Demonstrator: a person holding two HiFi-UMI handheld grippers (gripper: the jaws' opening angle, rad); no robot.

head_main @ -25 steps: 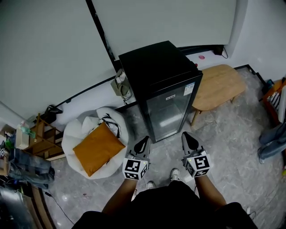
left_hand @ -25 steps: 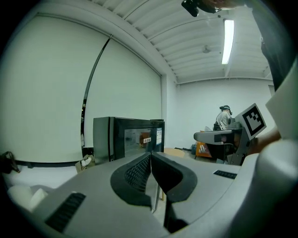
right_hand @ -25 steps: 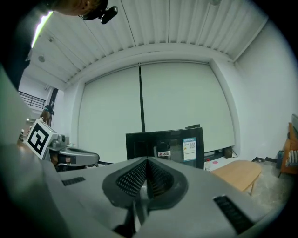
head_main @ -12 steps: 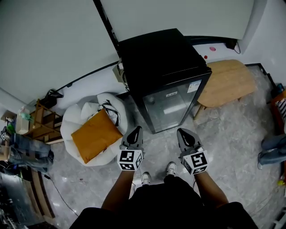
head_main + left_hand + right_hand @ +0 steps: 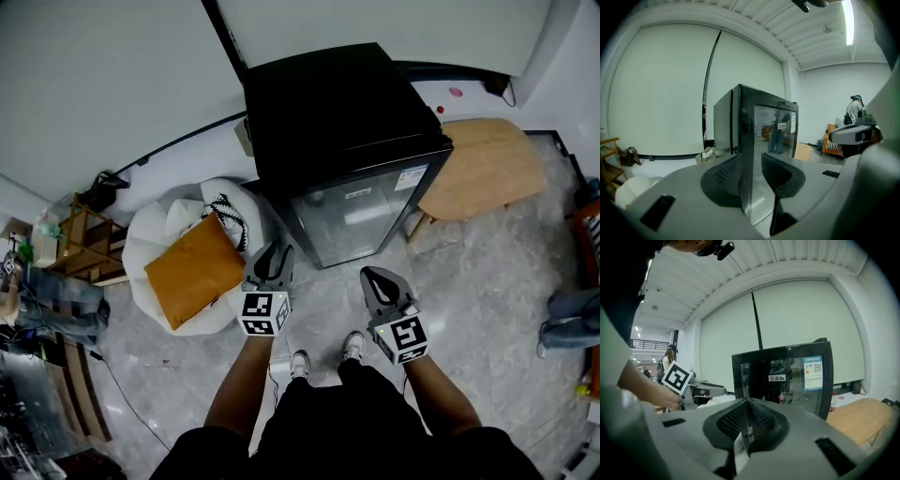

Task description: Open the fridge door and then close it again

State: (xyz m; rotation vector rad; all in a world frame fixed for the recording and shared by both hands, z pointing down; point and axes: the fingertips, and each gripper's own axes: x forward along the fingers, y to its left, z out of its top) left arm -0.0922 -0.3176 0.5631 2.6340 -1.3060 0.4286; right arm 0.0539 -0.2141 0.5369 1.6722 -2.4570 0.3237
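The black fridge point(image 5: 328, 103) with its glass door point(image 5: 361, 220) closed stands against the white wall, straight ahead of me. My left gripper point(image 5: 275, 253) hangs just short of the fridge's front left corner, with its jaws opening. In the left gripper view, the left gripper point(image 5: 751, 161) shows a gap with nothing gripped, and the fridge's front edge point(image 5: 743, 136) shows beyond that gap. My right gripper point(image 5: 373, 274) is shut and empty, a little short of the door's lower right part. Seen in its own view, the right gripper point(image 5: 747, 404) has its jaws meeting in front of the door point(image 5: 787, 376).
A white beanbag point(image 5: 159, 234) with an orange cushion point(image 5: 192, 281) lies left of the fridge. To the fridge's right stands a low wooden table point(image 5: 483, 169). At far left are a wooden shelf point(image 5: 70, 248) and clutter. My feet point(image 5: 300, 361) stand on the grey floor.
The left gripper's jaws have gone from shut to apart. Both grippers and my view have moved closer to the fridge, which now looks larger.
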